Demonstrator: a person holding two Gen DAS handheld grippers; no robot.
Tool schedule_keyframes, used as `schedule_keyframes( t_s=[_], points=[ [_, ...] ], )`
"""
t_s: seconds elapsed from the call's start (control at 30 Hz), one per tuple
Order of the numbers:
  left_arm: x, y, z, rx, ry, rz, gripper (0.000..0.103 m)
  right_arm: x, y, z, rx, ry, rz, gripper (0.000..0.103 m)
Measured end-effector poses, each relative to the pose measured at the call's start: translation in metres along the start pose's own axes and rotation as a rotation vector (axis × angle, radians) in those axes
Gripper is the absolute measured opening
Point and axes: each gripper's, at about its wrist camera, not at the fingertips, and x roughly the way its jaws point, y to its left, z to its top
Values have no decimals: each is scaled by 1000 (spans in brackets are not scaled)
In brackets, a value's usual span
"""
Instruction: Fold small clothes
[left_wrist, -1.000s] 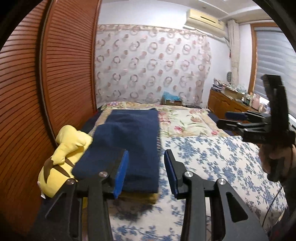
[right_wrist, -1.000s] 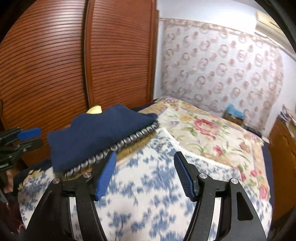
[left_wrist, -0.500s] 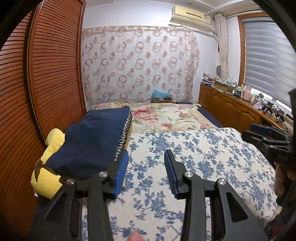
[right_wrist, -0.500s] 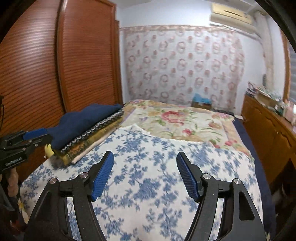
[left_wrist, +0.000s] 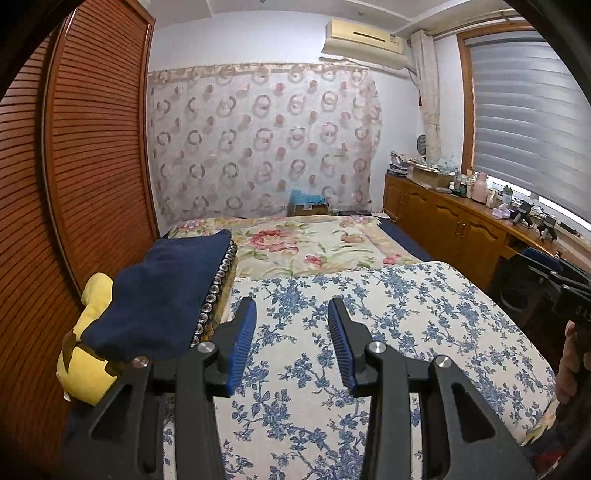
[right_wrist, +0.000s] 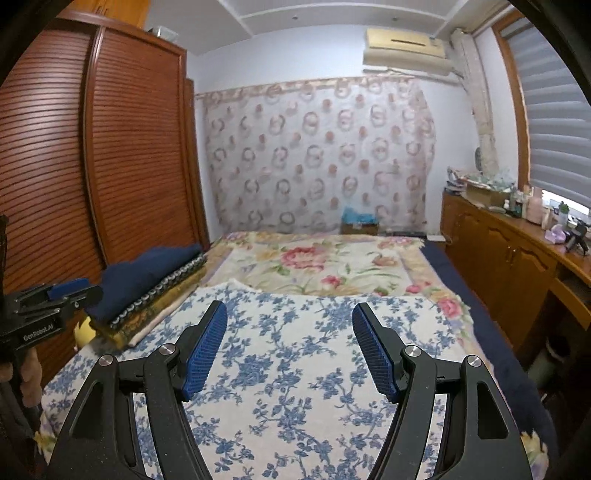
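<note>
While both the left gripper (left_wrist: 291, 341) and right gripper (right_wrist: 290, 345) hang apart holding nothing over the blue flower sheet (right_wrist: 295, 354), I think the next step is to find 1 small cloth.

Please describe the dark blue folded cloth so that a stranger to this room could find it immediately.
Start at the brown slatted wardrobe on the left of the bed. On the bed's edge nearest it lies the navy folded cloth, on a strip of shiny round beads and partly covering a yellow plush toy. It is the only plain dark fabric among flowered covers.

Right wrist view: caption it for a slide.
Open right hand-held gripper above the blue-floral cloth on the bed, holding nothing; navy folded cloth at left.
</note>
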Motion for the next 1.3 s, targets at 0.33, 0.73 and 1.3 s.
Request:
schedule_keyframes(
  t_s=[0.33,0.73,1.3],
  points=[
    [-7,0,1,-5,-16,17,39,-2,-7,-1,11,2,-5,72],
    [-12,3,3,-2,-22,20,39,-2,-7,-1,12,0,-6,72],
    [-15,4,6,-2,-34,29,39,-3,-9,-3,14,-1,-6,72]
  ],
)
